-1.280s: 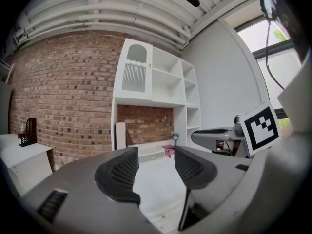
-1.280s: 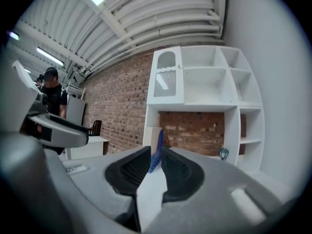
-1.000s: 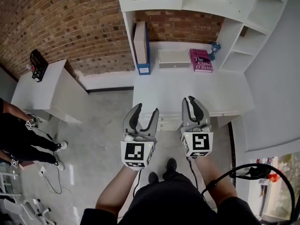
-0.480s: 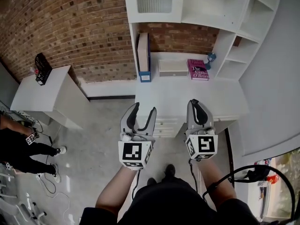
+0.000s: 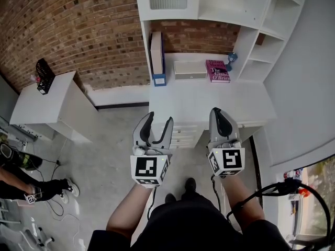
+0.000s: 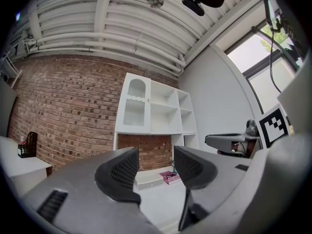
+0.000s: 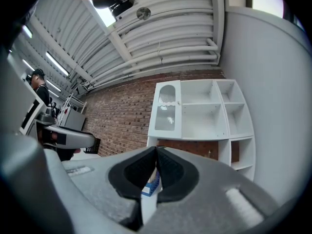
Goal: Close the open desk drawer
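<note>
While held level before the desk (image 5: 209,95), left tool (image 5: 158,118) gapes empty, right tool (image 5: 218,112) is closed.

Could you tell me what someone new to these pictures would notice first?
Probably the two grey grippers with black-and-white marker cubes, held out at the head view's centre: the left gripper with jaws apart, the right gripper shut on nothing. Beyond them, the white desk with shelves stands against a red brick wall, a pink book bright at its back.
</note>
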`<state>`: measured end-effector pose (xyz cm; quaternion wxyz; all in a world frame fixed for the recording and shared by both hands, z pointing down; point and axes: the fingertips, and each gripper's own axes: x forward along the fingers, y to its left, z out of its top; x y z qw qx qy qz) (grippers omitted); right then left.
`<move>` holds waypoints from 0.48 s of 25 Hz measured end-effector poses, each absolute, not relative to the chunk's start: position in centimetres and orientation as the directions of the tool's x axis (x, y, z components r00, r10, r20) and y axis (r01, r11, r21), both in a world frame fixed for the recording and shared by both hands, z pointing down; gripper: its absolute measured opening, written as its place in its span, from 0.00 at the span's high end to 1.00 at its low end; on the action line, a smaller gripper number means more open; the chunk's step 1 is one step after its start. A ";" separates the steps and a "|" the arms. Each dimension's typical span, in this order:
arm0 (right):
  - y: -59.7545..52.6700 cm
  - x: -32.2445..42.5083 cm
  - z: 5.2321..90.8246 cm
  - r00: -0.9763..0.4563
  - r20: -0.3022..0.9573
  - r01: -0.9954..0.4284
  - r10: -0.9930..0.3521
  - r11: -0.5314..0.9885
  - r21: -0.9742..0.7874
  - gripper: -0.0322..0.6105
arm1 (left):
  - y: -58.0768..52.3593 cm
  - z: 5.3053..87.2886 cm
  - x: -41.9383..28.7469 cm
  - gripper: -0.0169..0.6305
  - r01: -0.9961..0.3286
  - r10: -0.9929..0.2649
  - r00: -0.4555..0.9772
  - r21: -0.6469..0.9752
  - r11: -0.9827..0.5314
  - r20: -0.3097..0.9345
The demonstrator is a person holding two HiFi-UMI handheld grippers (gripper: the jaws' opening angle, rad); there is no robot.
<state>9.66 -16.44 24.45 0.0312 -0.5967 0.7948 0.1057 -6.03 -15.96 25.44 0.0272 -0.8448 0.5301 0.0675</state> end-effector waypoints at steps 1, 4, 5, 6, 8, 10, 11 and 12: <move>-16.3 9.6 24.5 -0.285 -0.174 -0.955 -0.943 0.265 0.131 0.94 | -15.8 25.5 -6.1 0.63 -0.899 -0.891 0.430 0.026 -0.438 -0.142; -15.9 9.3 24.7 -0.284 -0.167 -0.956 -0.944 0.265 0.128 0.94 | -15.4 25.5 -6.4 0.63 -0.898 -0.891 0.432 0.028 -0.440 -0.138; -15.9 9.3 24.8 -0.284 -0.165 -0.956 -0.945 0.265 0.127 0.94 | -15.4 25.6 -6.5 0.63 -0.898 -0.891 0.433 0.028 -0.440 -0.137; -15.9 9.3 24.8 -0.284 -0.163 -0.956 -0.945 0.265 0.127 0.94 | -15.4 25.6 -6.5 0.63 -0.898 -0.891 0.433 0.027 -0.440 -0.136; -16.0 9.3 24.9 -0.285 -0.161 -0.955 -0.945 0.266 0.128 0.94 | -15.5 25.6 -6.5 0.63 -0.898 -0.892 0.432 0.028 -0.439 -0.134; -16.0 9.3 25.0 -0.284 -0.160 -0.955 -0.945 0.265 0.132 0.94 | -15.5 25.8 -6.6 0.63 -0.899 -0.893 0.430 0.030 -0.438 -0.132; -16.0 9.3 25.0 -0.285 -0.160 -0.955 -0.945 0.265 0.135 0.94 | -15.5 25.8 -6.7 0.63 -0.899 -0.893 0.430 0.031 -0.437 -0.131; -16.0 9.2 25.0 -0.285 -0.161 -0.954 -0.945 0.264 0.138 0.94 | -15.6 25.9 -6.7 0.63 -0.899 -0.893 0.430 0.031 -0.437 -0.131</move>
